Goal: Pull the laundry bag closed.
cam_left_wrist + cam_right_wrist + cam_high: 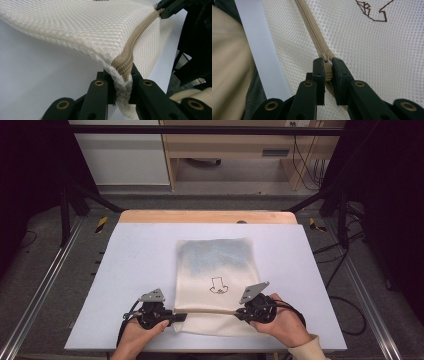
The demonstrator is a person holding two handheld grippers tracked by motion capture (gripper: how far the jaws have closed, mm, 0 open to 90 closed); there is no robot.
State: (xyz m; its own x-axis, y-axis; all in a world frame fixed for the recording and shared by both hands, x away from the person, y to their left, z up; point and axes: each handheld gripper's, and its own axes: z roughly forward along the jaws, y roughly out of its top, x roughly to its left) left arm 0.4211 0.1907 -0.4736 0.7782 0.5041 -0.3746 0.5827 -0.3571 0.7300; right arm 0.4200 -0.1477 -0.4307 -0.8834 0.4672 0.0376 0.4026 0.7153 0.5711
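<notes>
A white mesh bag [216, 275] with a small drawn figure lies on the white table [135, 270], its near part raised off the surface. A tan zipper [210, 310] runs across that near part. My left gripper [176, 316] is shut on the bag's left corner at the zipper's end [123, 75]. My right gripper [239, 311] is shut on the zipper pull [327, 71] at the bag's right side. In the left gripper view the zipper [140, 32] stretches taut between the two grippers. The mesh [367, 45] spreads ahead in the right gripper view.
The table has a wooden strip [207, 216] along its far edge. Black frame bars [80, 195] and cables [345, 260] stand at both sides. A beige sleeve [229, 65] lies close at the left of the right gripper view.
</notes>
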